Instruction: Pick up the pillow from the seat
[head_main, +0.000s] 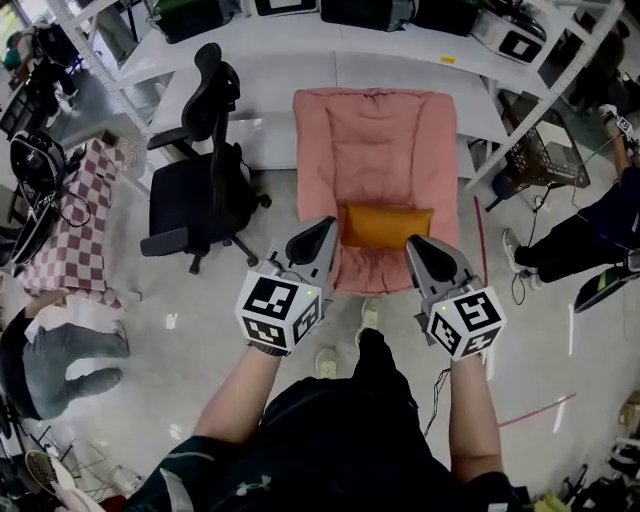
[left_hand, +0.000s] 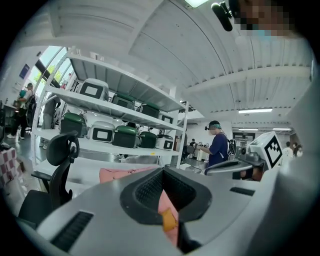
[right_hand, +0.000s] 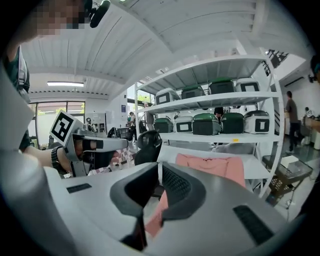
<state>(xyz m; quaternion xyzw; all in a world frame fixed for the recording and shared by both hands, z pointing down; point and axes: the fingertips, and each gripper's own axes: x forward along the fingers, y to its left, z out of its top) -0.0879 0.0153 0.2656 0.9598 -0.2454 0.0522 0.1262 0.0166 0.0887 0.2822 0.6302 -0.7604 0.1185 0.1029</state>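
An orange pillow (head_main: 387, 225) lies across the front of a pink cushioned seat (head_main: 375, 140) on the floor ahead of me. My left gripper (head_main: 328, 226) hovers just off the pillow's left end, its jaws together and holding nothing. My right gripper (head_main: 413, 244) hangs by the pillow's right lower corner, also shut and empty. In the left gripper view a sliver of the pillow (left_hand: 169, 220) and the pink seat (left_hand: 120, 173) shows past the closed left gripper (left_hand: 162, 172). The right gripper view shows the pink seat (right_hand: 210, 167) beyond the shut right gripper (right_hand: 159, 167).
A black office chair (head_main: 200, 180) stands left of the seat. White shelving (head_main: 300, 70) runs behind it, with a wire basket (head_main: 545, 160) at the right. A checkered cloth (head_main: 75, 220) and a seated person (head_main: 60, 360) are at the left; another person's legs (head_main: 570, 250) are at the right.
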